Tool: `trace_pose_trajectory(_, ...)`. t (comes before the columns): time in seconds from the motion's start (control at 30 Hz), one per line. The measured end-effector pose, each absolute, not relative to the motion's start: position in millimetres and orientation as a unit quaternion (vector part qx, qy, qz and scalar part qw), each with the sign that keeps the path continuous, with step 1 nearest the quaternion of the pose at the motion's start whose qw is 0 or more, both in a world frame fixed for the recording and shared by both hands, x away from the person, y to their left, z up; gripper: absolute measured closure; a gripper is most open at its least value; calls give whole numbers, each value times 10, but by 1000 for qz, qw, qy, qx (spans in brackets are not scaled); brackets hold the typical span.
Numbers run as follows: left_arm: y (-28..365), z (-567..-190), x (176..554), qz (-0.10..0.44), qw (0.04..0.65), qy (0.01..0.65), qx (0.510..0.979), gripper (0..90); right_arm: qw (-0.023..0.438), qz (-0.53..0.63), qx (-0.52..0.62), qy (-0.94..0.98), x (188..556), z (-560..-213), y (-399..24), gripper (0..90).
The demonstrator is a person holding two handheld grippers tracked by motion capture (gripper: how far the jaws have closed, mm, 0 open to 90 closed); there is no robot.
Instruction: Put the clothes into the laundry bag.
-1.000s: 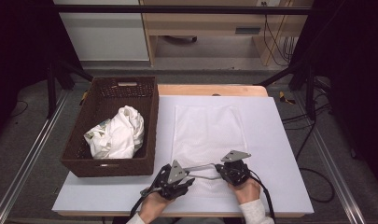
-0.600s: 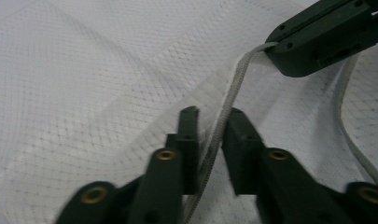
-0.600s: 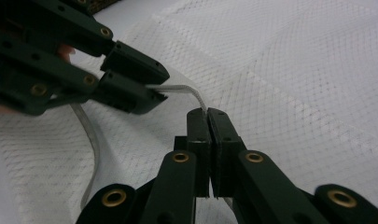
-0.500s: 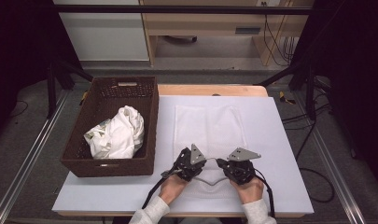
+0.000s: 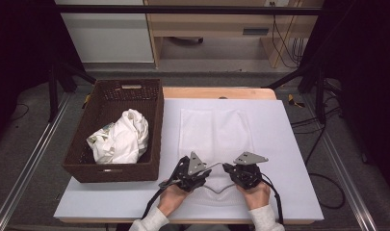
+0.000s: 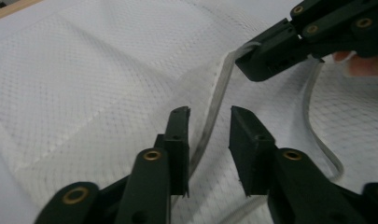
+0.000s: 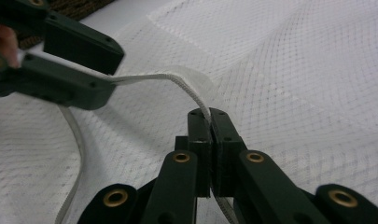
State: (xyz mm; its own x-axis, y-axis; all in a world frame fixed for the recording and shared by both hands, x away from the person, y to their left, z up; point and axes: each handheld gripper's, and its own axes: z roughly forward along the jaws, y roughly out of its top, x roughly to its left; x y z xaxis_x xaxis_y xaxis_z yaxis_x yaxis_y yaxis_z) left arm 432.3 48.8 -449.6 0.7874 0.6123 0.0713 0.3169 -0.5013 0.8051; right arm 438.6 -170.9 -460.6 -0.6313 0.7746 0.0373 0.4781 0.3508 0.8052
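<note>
Since a second ago, left gripper (image 6: 209,122) shifted rightward toward the right gripper (image 7: 210,122), jaws just reopened — now parted around the white drawstring (image 6: 222,81), not pressing. Right gripper clenched on that drawstring, lifted off the white mesh bag (image 5: 215,132) lying flat mid-table beside the basket (image 5: 156,118). Risk: closing off-line and missing the thin cord — or pinching mesh too.

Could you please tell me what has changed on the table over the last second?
The left gripper slid right along the white mesh bag's drawstring, and its jaws have just reopened around it. The right gripper stays clamped on the drawstring. The brown wicker basket with white cloth is unmoved.
</note>
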Motion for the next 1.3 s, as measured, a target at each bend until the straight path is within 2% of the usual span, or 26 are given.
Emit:
trace_pose_trajectory(0.17, 702, -4445, 4045, 175, 428, 269, 845, 690, 177, 428, 396, 793, 4380, -4576, -1723, 887)
trace_pose_trajectory(0.2, 776, -4493, 3948, 163, 425, 269, 849, 757, 182, 431, 398, 790, 4369, -4559, -1721, 887)
trace_pose_trajectory(0.27, 811, -4538, 3906, 155, 421, 270, 852, 782, 185, 432, 397, 788, 4368, -4548, -1720, 887)
trace_pose_trajectory(0.3, 842, -4607, 3863, 149, 415, 271, 856, 853, 191, 439, 397, 783, 4368, -4519, -1713, 887)
trace_pose_trajectory(0.37, 855, -4648, 3852, 144, 414, 273, 856, 885, 194, 441, 396, 781, 4371, -4501, -1714, 887)
trace_pose_trajectory(0.6, 864, -4856, 3868, 122, 403, 279, 863, 888, 212, 471, 394, 760, 4387, -4348, -1714, 888)
trace_pose_trajectory(0.97, 849, -4876, 3864, 127, 407, 278, 861, 887, 249, 511, 381, 729, 4320, -4177, -1726, 888)
trace_pose_trajectory(1.1, 855, -4873, 3859, 127, 411, 277, 859, 870, 251, 510, 378, 731, 4310, -4178, -1715, 887)
trace_pose_trajectory(1.13, 860, -4864, 3857, 127, 413, 276, 859, 824, 251, 505, 379, 734, 4314, -4192, -1713, 887)
trace_pose_trajectory(1.17, 875, -4843, 3861, 124, 415, 275, 858, 824, 251, 505, 379, 734, 4314, -4192, -1713, 887)
trace_pose_trajectory(1.3, 1021, -4600, 3833, 131, 447, 284, 838, 629, 245, 496, 380, 741, 4317, -4232, -1710, 886)
